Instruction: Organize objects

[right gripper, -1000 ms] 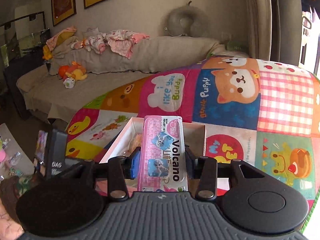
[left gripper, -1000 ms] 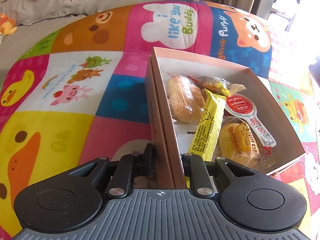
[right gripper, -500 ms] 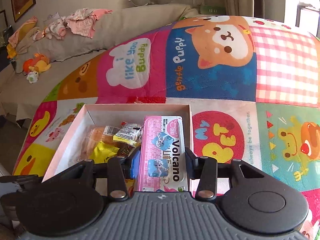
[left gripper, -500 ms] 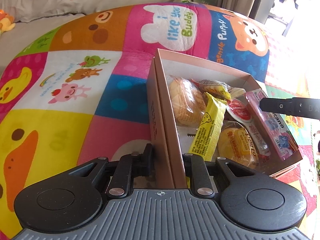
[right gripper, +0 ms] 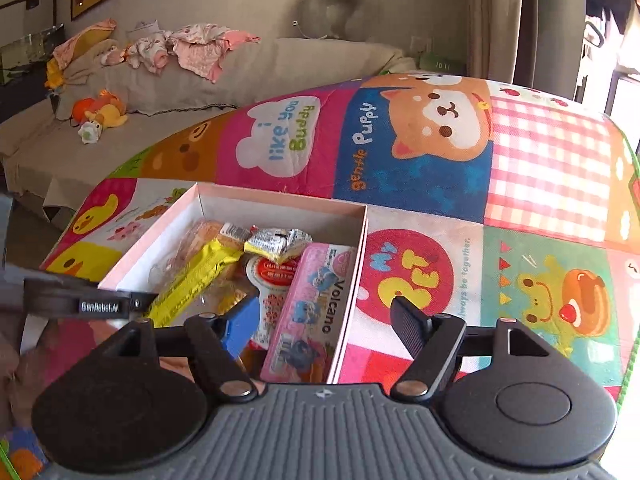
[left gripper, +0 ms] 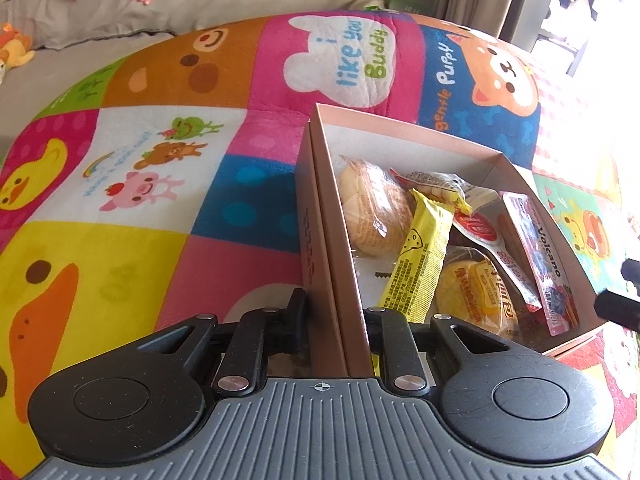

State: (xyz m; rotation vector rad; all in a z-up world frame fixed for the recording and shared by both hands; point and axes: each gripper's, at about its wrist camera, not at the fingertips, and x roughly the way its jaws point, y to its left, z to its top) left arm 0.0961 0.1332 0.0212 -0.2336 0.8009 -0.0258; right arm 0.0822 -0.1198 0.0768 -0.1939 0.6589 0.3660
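The flat pink "Volcano" packet [right gripper: 310, 312] lies released in the pink cardboard box [right gripper: 352, 280] at lower centre, beside a yellow wrapper [right gripper: 192, 280]. The right gripper [right gripper: 324, 316] has just spread its jaws; the left gripper [left gripper: 334, 316] clamps the box wall.

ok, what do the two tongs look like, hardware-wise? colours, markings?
Both tongs: ribbed grey body with a small crosshair mark, two black round discs, black linkage arms with silver pivot pins. The right tongs have one blue pad and one black ribbed pad. The left tongs have black fingers; one side reads "GenRobot.AI". No cables or sleeves visible.
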